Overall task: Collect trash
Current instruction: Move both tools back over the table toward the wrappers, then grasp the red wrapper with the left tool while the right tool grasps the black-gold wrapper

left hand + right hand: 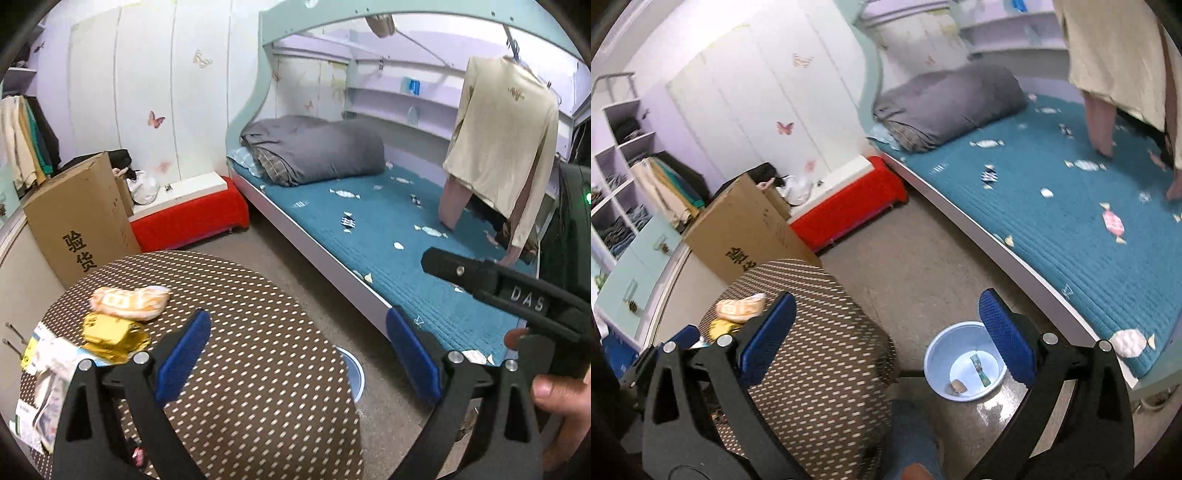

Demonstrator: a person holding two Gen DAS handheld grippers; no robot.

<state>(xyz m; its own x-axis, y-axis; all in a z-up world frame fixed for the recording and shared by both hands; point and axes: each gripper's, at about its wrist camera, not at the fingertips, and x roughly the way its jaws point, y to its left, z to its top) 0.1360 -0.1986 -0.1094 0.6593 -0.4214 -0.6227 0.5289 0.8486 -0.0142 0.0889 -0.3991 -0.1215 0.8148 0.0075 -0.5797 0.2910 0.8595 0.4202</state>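
A round table with a brown dotted cloth carries trash at its left side: an orange-and-white snack wrapper, a gold foil wrapper and a white printed packet. My left gripper is open and empty above the table, right of the wrappers. My right gripper is open and empty above the floor between the table and a pale blue bin, which holds two or three scraps. The orange wrapper and the gold one also show in the right wrist view. The bin's rim peeks out past the table.
A bed with a teal mattress and a grey rolled duvet fills the right. A cardboard box and a red bench stand behind the table. A cream shirt hangs over the bed. The right gripper's body is close on the right.
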